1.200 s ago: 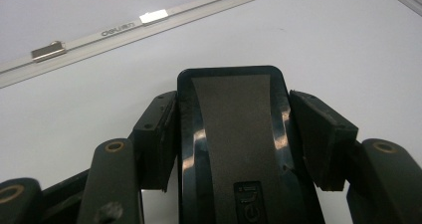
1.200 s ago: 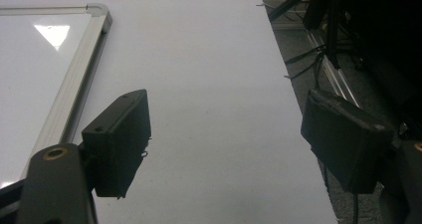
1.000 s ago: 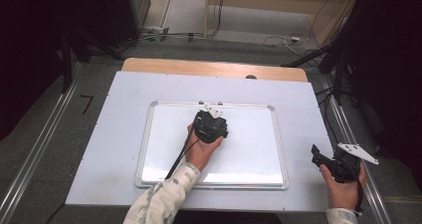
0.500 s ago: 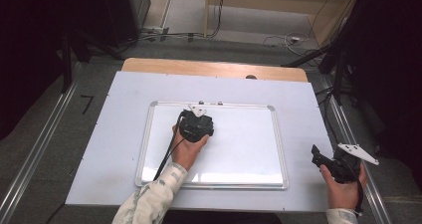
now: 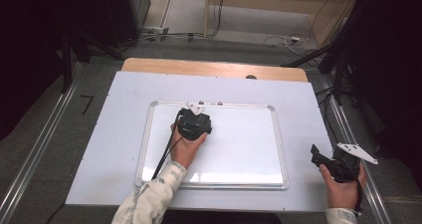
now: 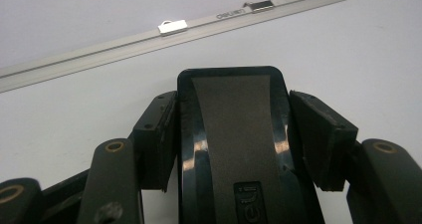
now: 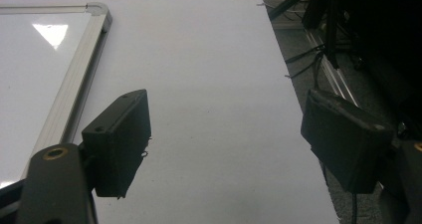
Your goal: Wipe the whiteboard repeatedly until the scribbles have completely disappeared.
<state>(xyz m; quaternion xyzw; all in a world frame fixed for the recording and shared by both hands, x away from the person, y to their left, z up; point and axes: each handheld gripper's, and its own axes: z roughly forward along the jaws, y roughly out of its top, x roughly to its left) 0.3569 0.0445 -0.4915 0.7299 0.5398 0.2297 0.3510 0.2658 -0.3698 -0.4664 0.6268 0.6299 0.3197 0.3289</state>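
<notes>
A white whiteboard (image 5: 239,144) with a silver frame lies flat in the middle of the table. My left gripper (image 5: 194,122) rests on its upper left part, near the top frame rail (image 6: 99,47). It is shut on a black whiteboard eraser (image 6: 231,134), whose grey felt strip faces the camera, with a pad (image 6: 159,129) pressed against each side. My right gripper (image 5: 318,157) is held at the table's right front edge, off the board. In the right gripper view it (image 7: 231,119) stands open with nothing between its pads, and the whiteboard's corner (image 7: 40,59) lies to its left.
The board lies on a white table sheet (image 5: 119,109), with a wooden strip (image 5: 214,67) along the far edge. Metal rails (image 5: 45,144) run down both sides. Cables and dark stands (image 5: 338,59) stand close to the right edge.
My left gripper has slid to the left across the whiteboard with the eraser in it. The right gripper has stayed in place.
</notes>
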